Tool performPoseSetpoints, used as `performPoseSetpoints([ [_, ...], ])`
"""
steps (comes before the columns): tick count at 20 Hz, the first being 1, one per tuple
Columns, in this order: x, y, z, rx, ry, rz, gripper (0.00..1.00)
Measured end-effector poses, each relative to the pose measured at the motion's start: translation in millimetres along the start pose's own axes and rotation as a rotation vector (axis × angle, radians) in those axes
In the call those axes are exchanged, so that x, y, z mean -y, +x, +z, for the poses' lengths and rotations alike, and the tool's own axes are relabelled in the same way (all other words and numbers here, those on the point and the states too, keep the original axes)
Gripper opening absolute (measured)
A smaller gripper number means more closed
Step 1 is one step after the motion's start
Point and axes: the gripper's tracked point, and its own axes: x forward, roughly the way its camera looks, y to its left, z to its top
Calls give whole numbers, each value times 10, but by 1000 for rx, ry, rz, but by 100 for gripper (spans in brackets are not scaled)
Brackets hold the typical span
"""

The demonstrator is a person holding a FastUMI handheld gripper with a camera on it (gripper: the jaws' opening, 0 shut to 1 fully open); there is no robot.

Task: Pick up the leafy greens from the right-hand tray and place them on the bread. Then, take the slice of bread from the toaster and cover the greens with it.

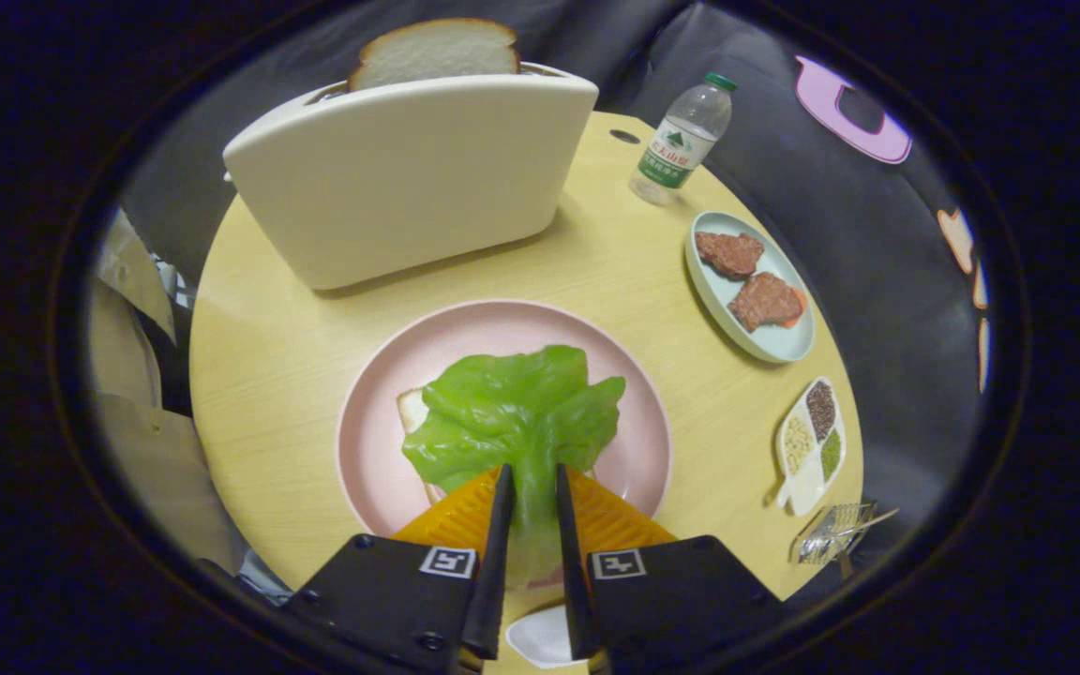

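Note:
A green lettuce leaf [517,412] lies spread over a slice of bread [412,410] on the pink plate [371,469]; just a corner of the bread shows at the leaf's left. My gripper [532,480] is shut on the leaf's near stem end, which runs back between the two fingers. Beyond the plate stands a cream toaster [409,178] with a second slice of bread [435,52] sticking up out of its slot.
The round wooden table [259,347] carries a water bottle [683,139] at the back right, a pale blue tray [718,286] with two pieces of meat, and a small white divided dish [810,448] of seeds. A shiny wrapper [835,532] lies at the table's edge.

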Motion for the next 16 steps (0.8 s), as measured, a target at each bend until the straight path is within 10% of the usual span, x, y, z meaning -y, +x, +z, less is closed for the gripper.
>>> performPoseSetpoints([
  [7, -15, -244, 112, 24, 37, -51, 97],
  [16, 37, -855, 884, 144, 239, -132, 99],
])
